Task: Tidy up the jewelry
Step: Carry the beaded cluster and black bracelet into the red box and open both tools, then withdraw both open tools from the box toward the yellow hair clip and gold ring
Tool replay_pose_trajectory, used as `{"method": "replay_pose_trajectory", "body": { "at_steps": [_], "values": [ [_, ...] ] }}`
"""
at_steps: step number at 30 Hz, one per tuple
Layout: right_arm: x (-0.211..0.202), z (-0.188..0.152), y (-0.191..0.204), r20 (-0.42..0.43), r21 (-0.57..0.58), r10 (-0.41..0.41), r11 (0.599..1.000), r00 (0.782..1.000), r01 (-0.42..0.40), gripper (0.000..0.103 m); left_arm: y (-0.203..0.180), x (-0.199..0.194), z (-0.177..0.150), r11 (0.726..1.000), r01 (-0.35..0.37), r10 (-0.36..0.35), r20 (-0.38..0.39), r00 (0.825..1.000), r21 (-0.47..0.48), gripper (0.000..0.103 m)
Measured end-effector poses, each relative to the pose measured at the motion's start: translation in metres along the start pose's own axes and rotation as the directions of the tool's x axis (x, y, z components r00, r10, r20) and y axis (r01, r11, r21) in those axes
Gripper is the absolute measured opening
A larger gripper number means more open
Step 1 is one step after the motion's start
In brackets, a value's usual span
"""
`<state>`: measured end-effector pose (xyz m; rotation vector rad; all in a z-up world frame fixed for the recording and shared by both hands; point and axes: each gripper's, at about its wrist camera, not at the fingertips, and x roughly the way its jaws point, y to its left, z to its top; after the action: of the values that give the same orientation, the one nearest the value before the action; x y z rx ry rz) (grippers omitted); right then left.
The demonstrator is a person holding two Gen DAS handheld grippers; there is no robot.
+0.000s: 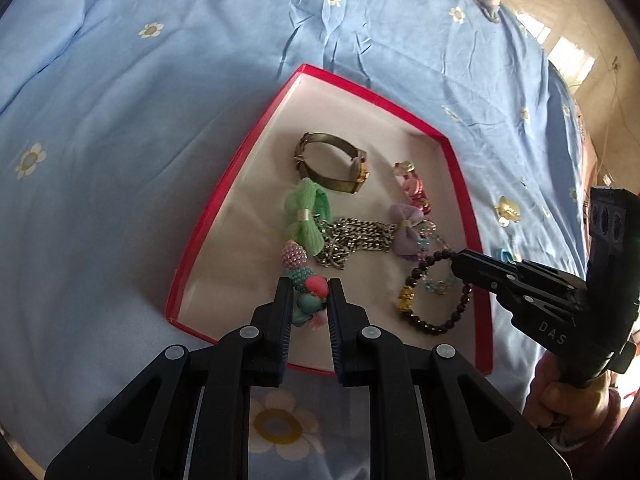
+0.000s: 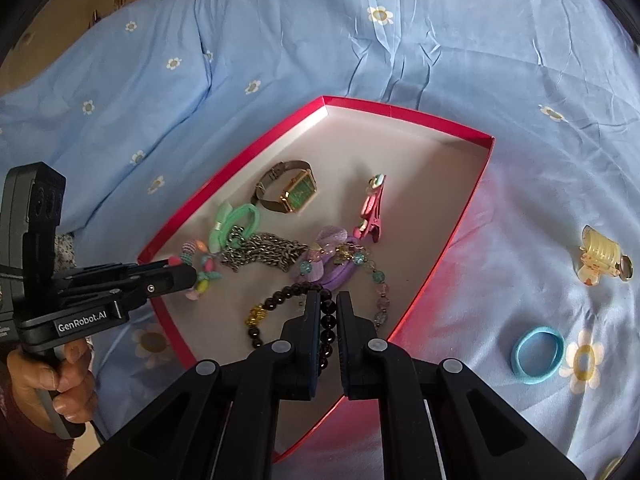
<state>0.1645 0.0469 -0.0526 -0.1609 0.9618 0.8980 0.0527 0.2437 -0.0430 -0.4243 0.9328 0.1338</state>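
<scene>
Jewelry is lying in the red box [image 1: 224, 196] on the bed [image 1: 120, 120]. The left gripper [image 1: 308, 292] fingers are closing on the pastel bracelet [image 1: 302, 280]; the right gripper [image 2: 328, 308] fingers are pinching the dark bracelet [image 2: 280, 296]. A yellow clip [image 2: 602, 258] and blue band [image 2: 538, 350] are lying outside on the bed.

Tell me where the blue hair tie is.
The blue hair tie lies on the bedsheet outside the red box, low on the right of the right wrist view, below the yellow hair claw.
</scene>
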Motion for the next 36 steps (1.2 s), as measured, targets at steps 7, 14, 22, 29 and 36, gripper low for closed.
{"method": "replay_pose_trajectory", "body": {
  "at_steps": [7, 14, 22, 29, 36],
  "values": [
    [0.006, -0.001, -0.003, -0.021, 0.004, -0.008, 1.0, 1.0, 0.008, 0.008, 0.001, 0.003, 0.002, 1.0, -0.011, 0.011, -0.007, 1.0, 0.001, 0.015],
    [0.007, 0.001, -0.002, -0.025, -0.001, -0.001, 1.0, 1.0, 0.001, 0.012, 0.0, 0.004, 0.005, 1.0, -0.024, 0.024, -0.009, 1.0, 0.0, 0.015],
    [-0.003, 0.004, -0.007, 0.007, 0.026, 0.021, 0.999, 1.0, -0.021, 0.026, -0.002, 0.0, 0.006, 0.999, -0.046, 0.046, -0.004, 0.999, 0.005, 0.027],
    [-0.022, 0.005, -0.01, 0.048, 0.044, 0.041, 0.998, 0.998, -0.043, 0.044, -0.009, -0.011, 0.007, 0.999, -0.051, 0.051, 0.016, 0.999, 0.014, 0.038],
    [-0.052, -0.007, -0.022, 0.101, 0.082, 0.043, 0.995, 0.994, -0.051, 0.063, -0.018, -0.028, 0.002, 0.999, -0.047, 0.046, 0.046, 0.998, 0.006, 0.052]
  ]
}}
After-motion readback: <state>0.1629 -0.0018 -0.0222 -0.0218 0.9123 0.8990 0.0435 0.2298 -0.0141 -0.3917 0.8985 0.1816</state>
